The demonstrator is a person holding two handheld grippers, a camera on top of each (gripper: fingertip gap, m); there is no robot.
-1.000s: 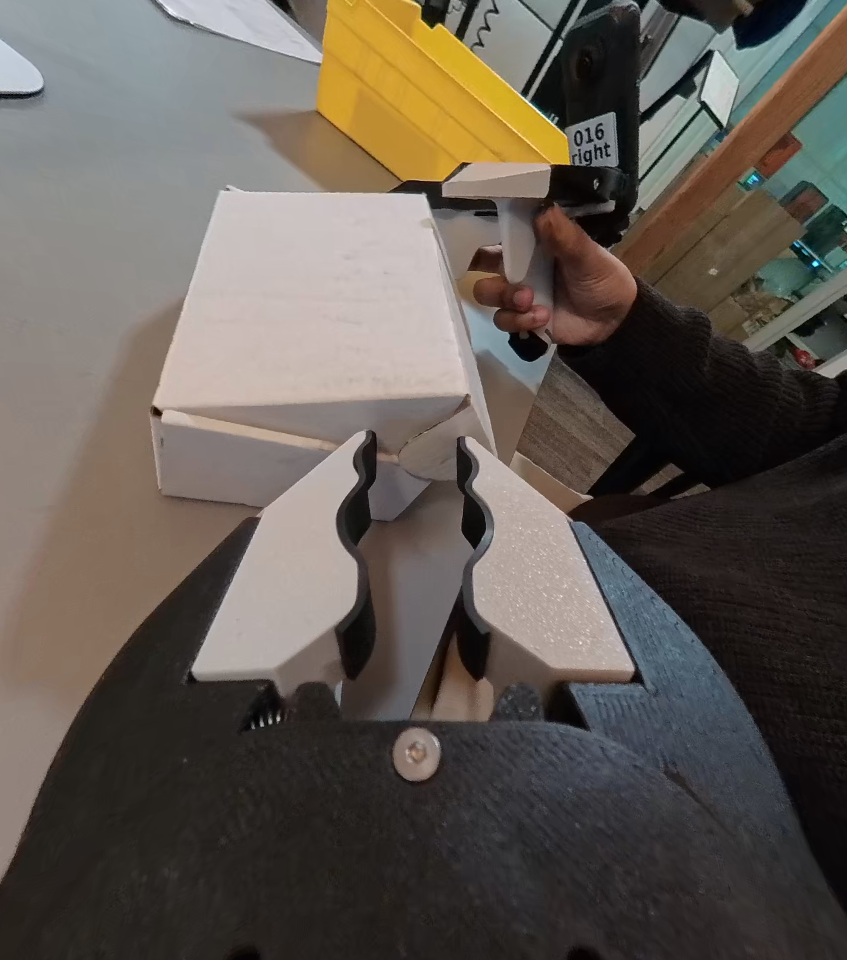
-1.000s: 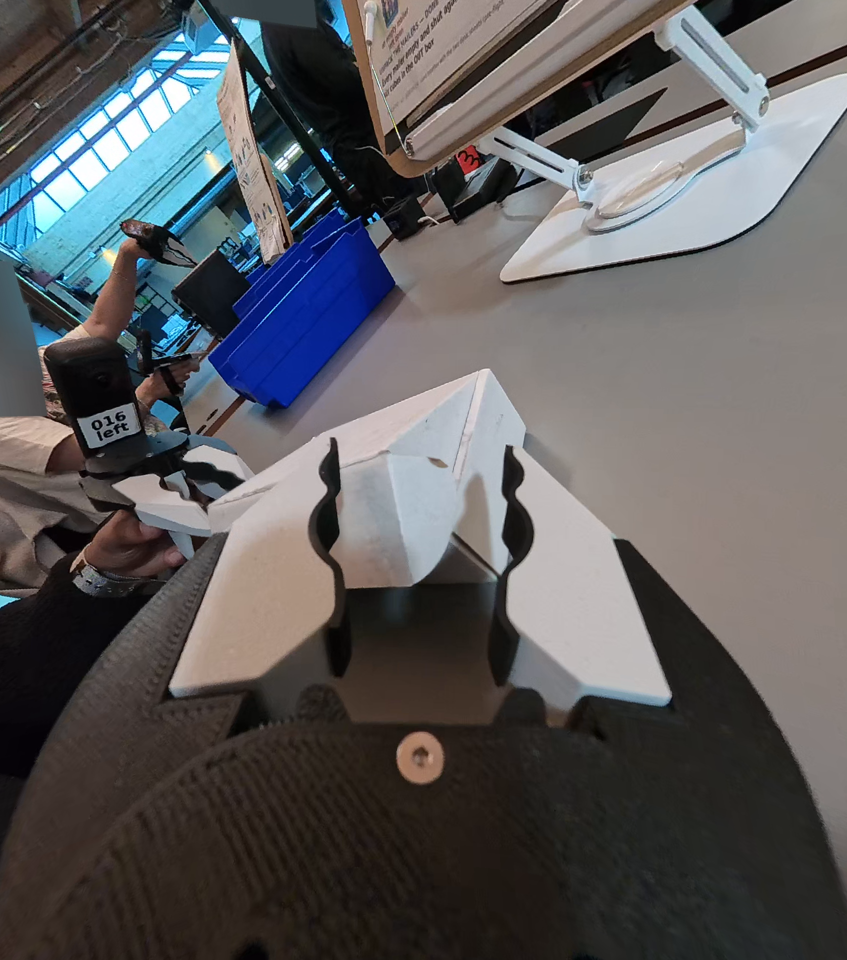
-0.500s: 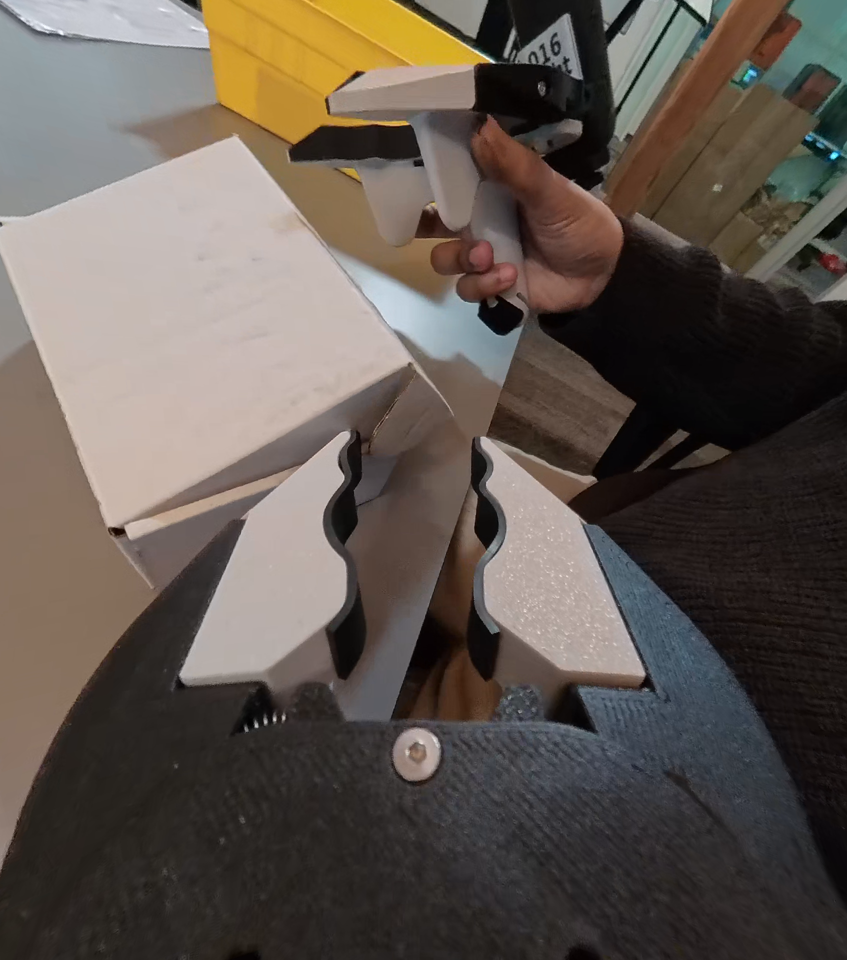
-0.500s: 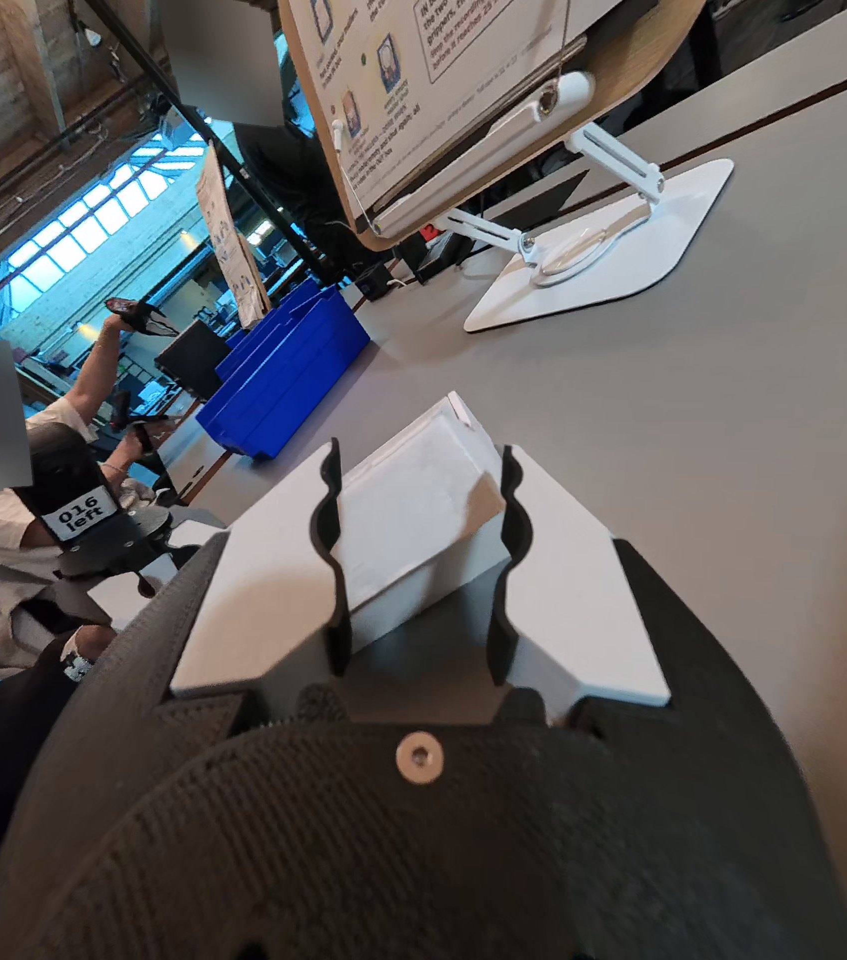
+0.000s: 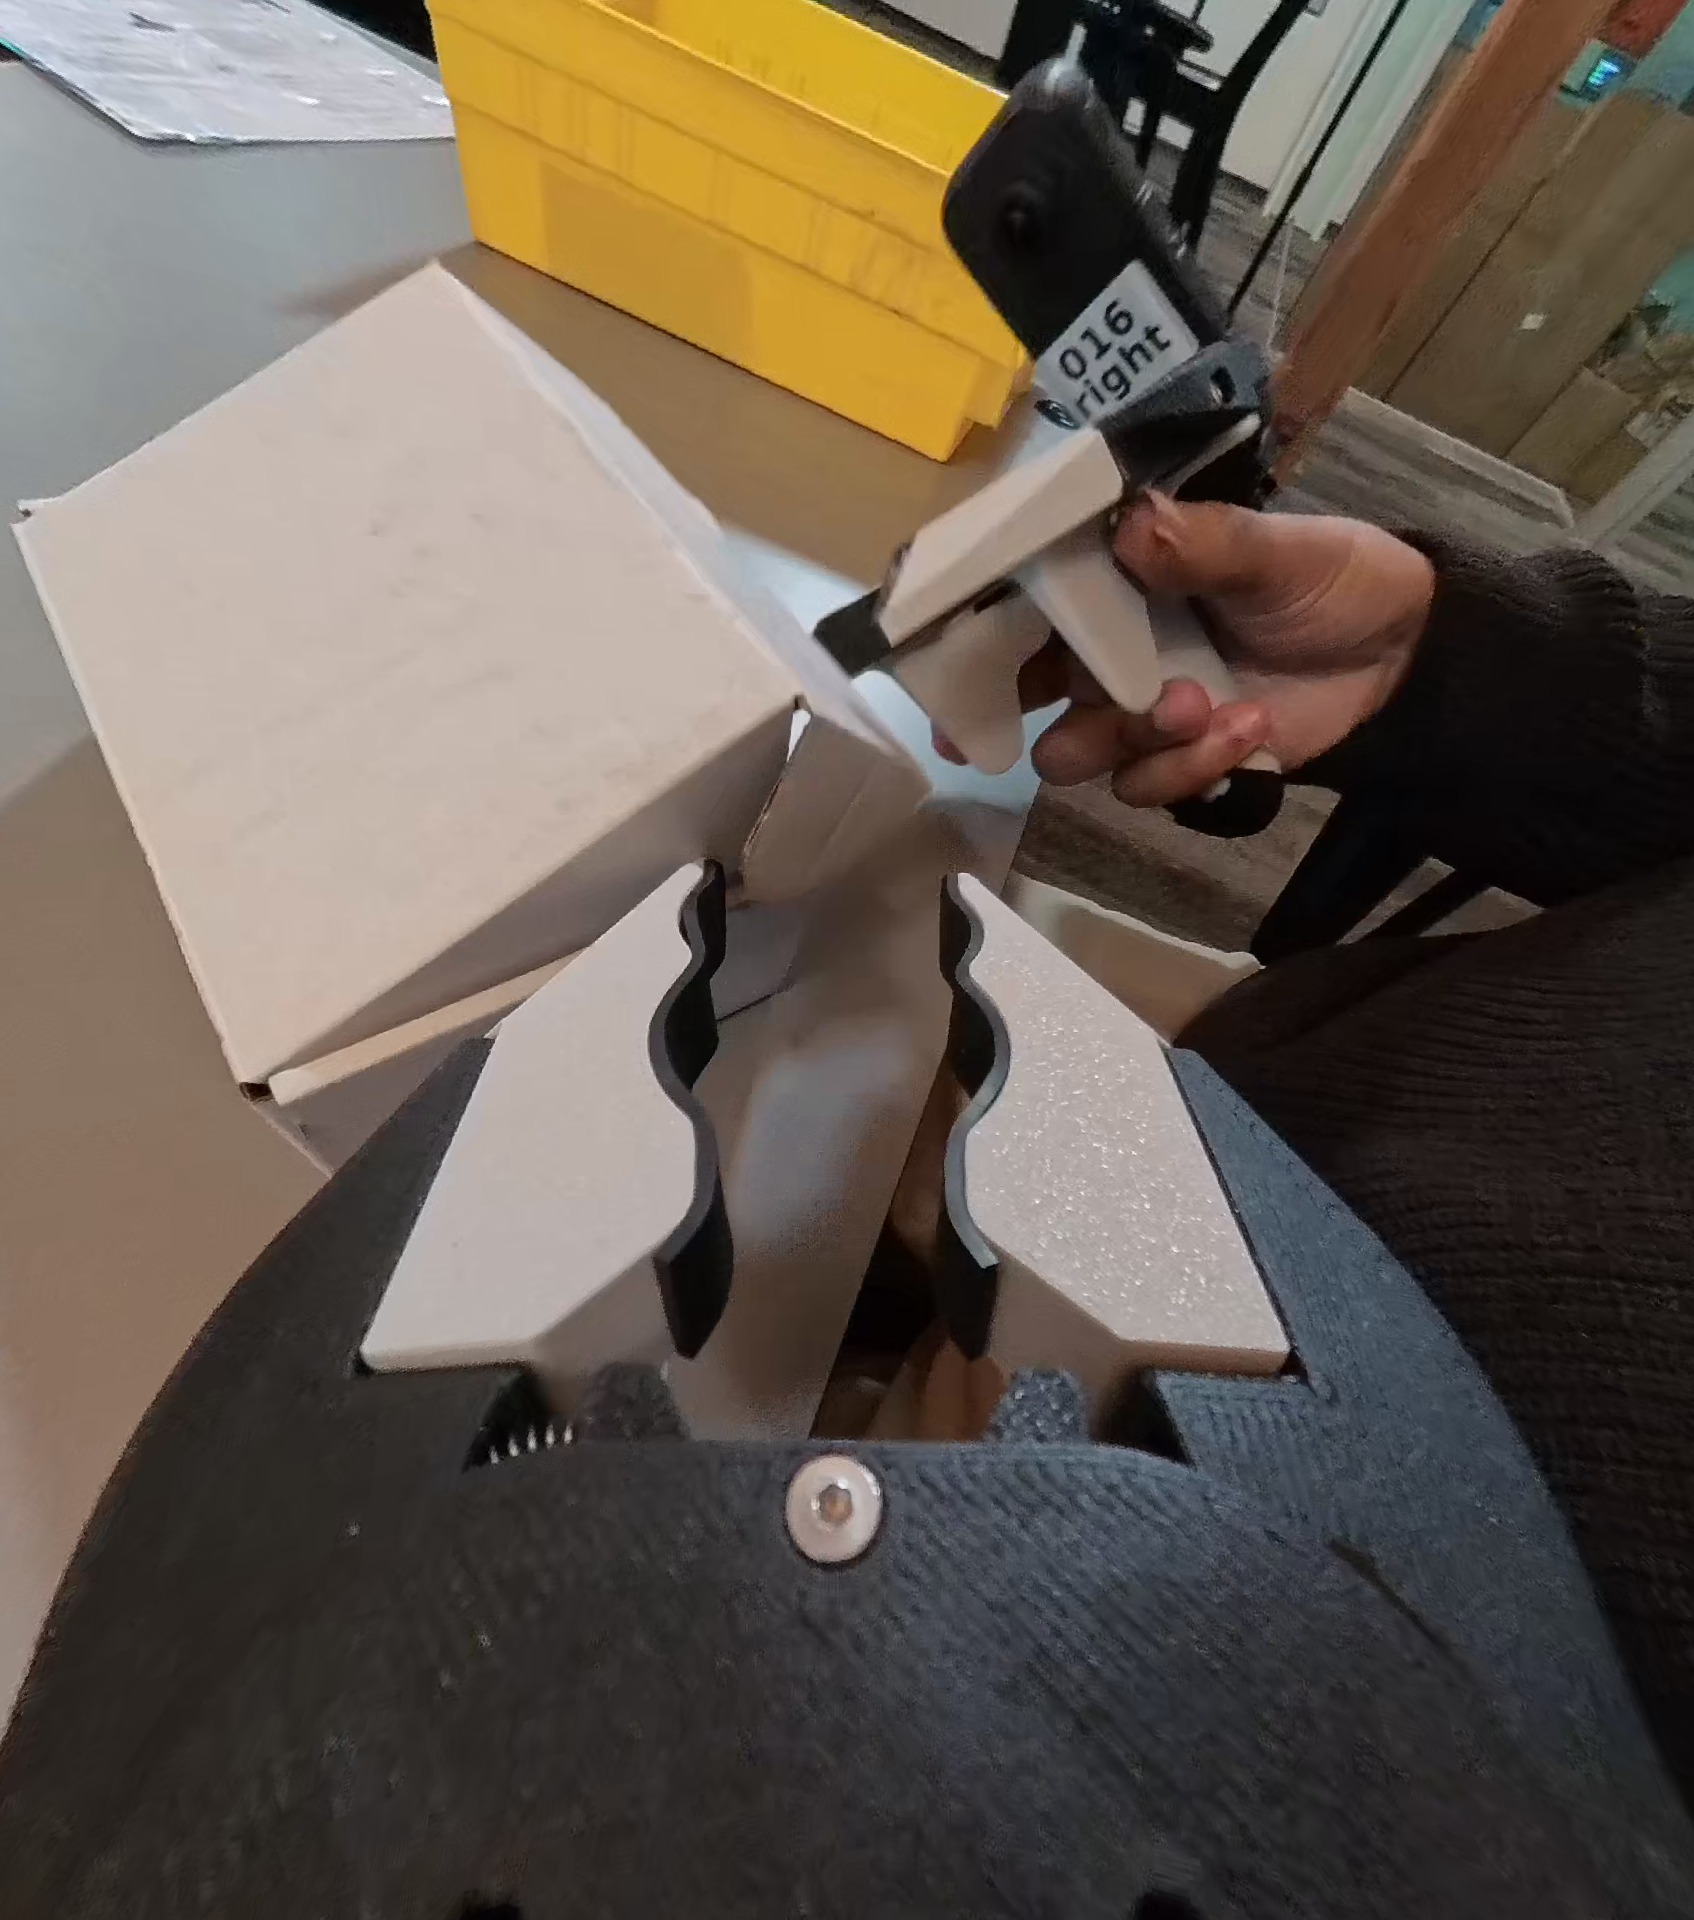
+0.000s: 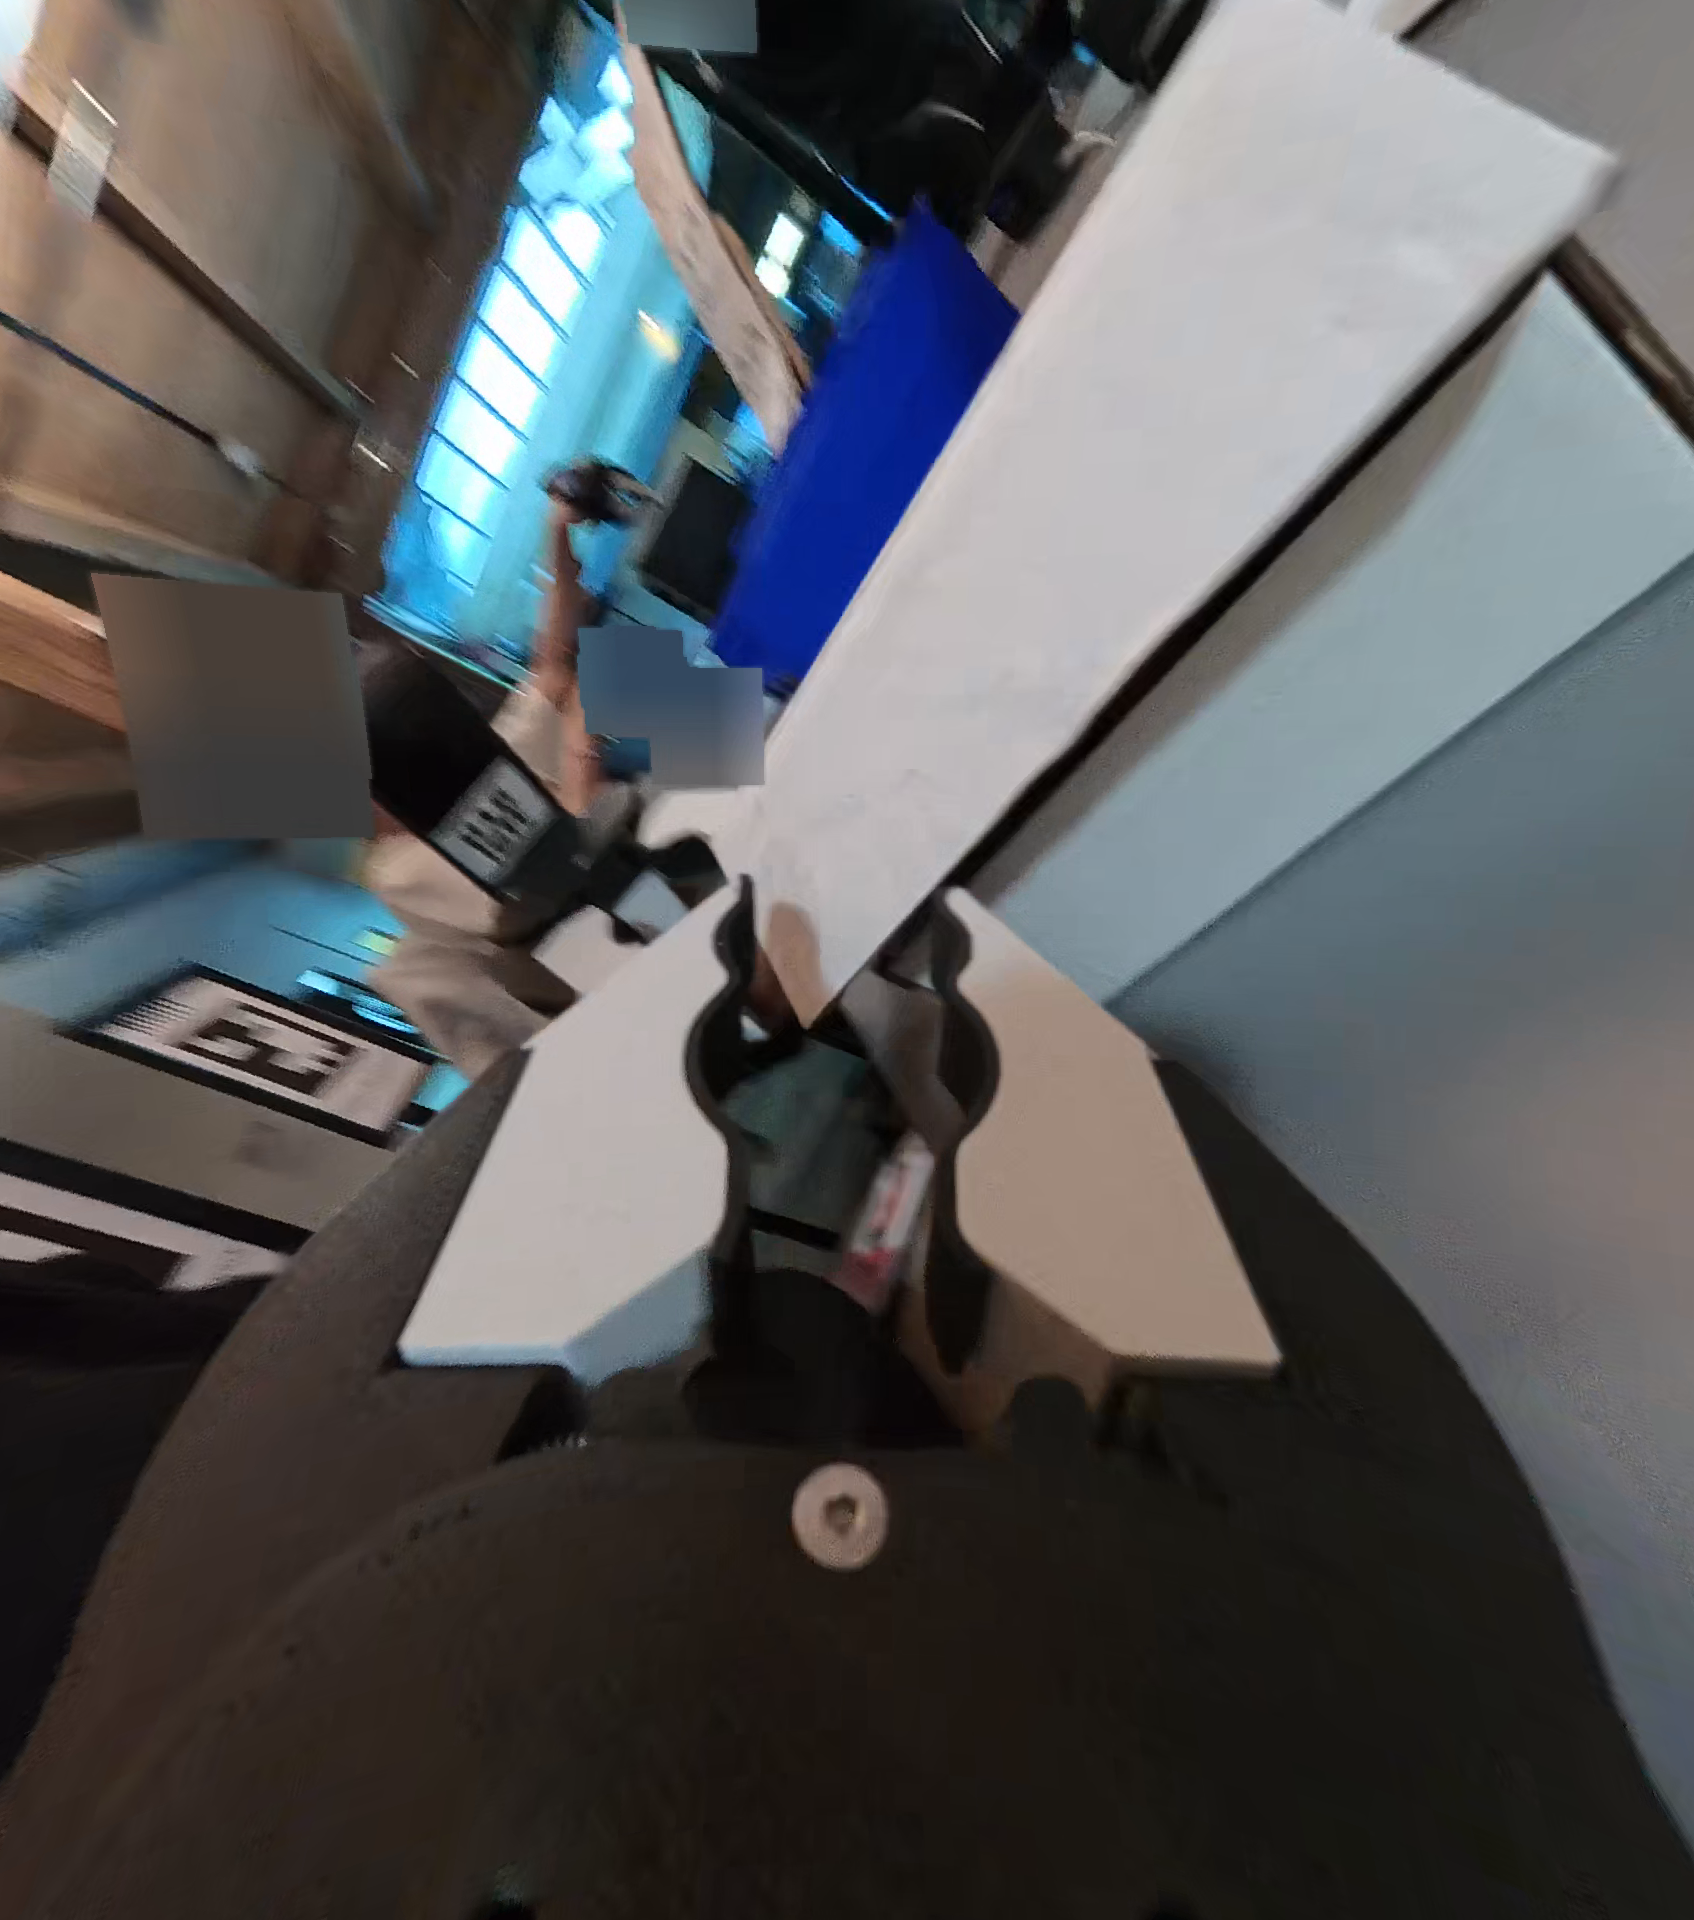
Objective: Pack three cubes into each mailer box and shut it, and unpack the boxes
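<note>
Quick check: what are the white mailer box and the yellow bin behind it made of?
Mailer box: looks like matte white cardboard, given its folded flaps, creased edges and faint scuffs. Yellow bin: probably moulded plastic, with smooth, uniformly coloured walls and a stepped rim.

A white sticker (image 5: 1113, 353) with printed writing sits on the right gripper (image 5: 858, 649), under its black camera (image 5: 1040, 229). In the right wrist view, a similar sticker (image 6: 495, 831) is too blurred to read.
</note>
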